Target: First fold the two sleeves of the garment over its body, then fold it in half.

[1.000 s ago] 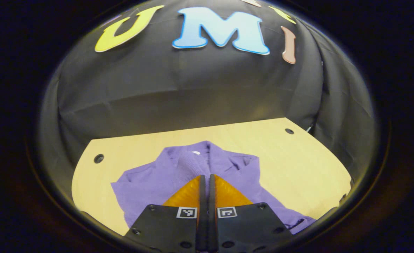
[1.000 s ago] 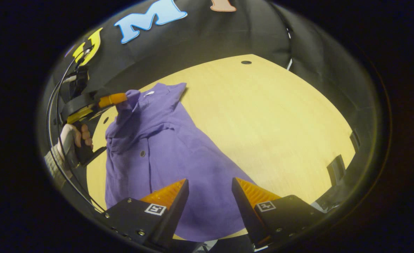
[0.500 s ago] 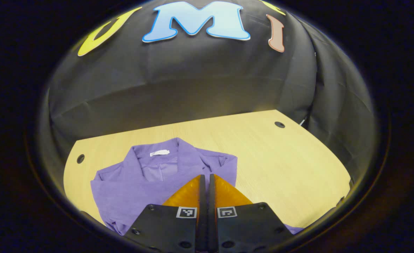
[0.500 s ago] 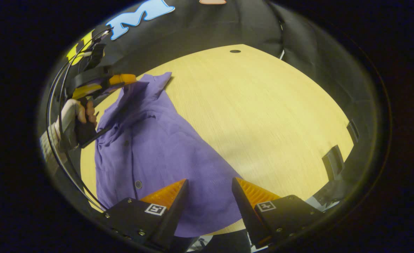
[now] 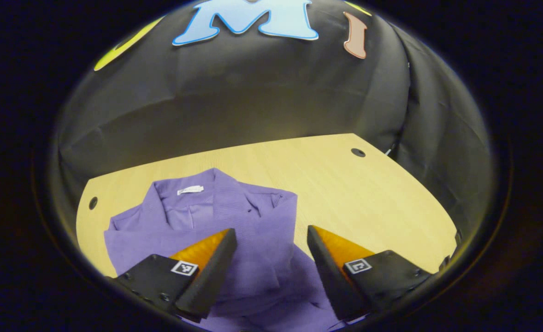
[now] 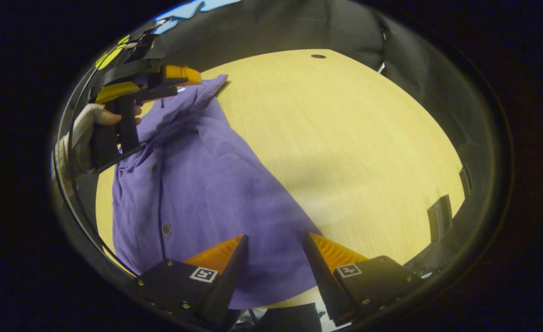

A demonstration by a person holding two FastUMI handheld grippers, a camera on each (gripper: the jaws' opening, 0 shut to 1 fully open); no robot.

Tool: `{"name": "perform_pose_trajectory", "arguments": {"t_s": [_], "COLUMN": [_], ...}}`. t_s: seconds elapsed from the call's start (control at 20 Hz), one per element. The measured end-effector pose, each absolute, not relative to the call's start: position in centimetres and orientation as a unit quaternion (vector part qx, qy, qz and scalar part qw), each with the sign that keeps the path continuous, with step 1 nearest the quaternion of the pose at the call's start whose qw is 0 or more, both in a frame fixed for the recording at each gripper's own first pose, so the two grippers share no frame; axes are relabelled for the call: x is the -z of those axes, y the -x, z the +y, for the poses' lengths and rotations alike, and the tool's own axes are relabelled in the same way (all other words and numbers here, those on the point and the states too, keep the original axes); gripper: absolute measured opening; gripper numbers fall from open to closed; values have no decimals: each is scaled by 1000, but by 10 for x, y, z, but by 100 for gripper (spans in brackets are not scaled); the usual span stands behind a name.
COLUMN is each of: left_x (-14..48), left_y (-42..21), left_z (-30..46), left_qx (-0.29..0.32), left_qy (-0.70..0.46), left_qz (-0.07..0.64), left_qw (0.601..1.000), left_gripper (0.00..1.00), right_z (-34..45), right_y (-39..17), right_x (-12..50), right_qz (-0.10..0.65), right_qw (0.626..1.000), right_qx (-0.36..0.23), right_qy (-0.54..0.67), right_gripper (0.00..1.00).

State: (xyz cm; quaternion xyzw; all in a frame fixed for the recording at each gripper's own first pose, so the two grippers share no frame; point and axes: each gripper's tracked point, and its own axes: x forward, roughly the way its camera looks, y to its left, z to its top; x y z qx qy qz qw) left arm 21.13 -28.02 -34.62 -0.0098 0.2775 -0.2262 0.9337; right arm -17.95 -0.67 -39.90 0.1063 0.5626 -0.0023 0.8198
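Note:
A purple button-up shirt (image 5: 216, 226) lies on the light wooden table (image 5: 368, 198), collar toward the booth wall, with cloth folded over its body. My left gripper (image 5: 269, 237) hovers open above the shirt's upper part, nothing between its fingers. In the right gripper view the same shirt (image 6: 207, 184) stretches from the near table edge to the far left. My right gripper (image 6: 274, 244) stands open over the shirt's lower hem near the table's front edge. Farther off in that view the left gripper (image 6: 181, 76), held by a hand (image 6: 98, 117), hangs over the collar.
The table (image 6: 345, 138) has bare wood to the right of the shirt. Small round holes (image 5: 357, 152) sit near its far corners. Black cloth walls close in behind and on the right. A dark bracket (image 6: 439, 216) sits at the right table edge.
My left gripper was shut and has opened, letting go of the cloth, which now lies folded on the shirt. Both views have shifted slightly. The right gripper has stayed open.

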Motion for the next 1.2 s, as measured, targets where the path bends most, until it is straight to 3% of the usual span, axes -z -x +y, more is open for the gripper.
{"name": "perform_pose_trajectory", "arguments": {"t_s": [0.5, 0.6, 1.2], "left_x": [337, 343, 394], "left_y": [-185, -168, -40], "left_z": [-235, -220, -99], "left_qx": [206, 198, 126], "left_qy": [9, 10, 11], "left_qz": [278, 285, 343], "left_qw": [938, 938, 931], "left_gripper": [100, 100, 100], "right_z": [-6, -4, -4], "right_y": [179, 181, 180], "right_x": [412, 414, 413], "right_qz": [590, 595, 610], "right_qw": [807, 803, 791], "right_qx": [-21, -29, -39], "right_qy": [-13, -1, 3], "right_gripper": [79, 84, 85]}}
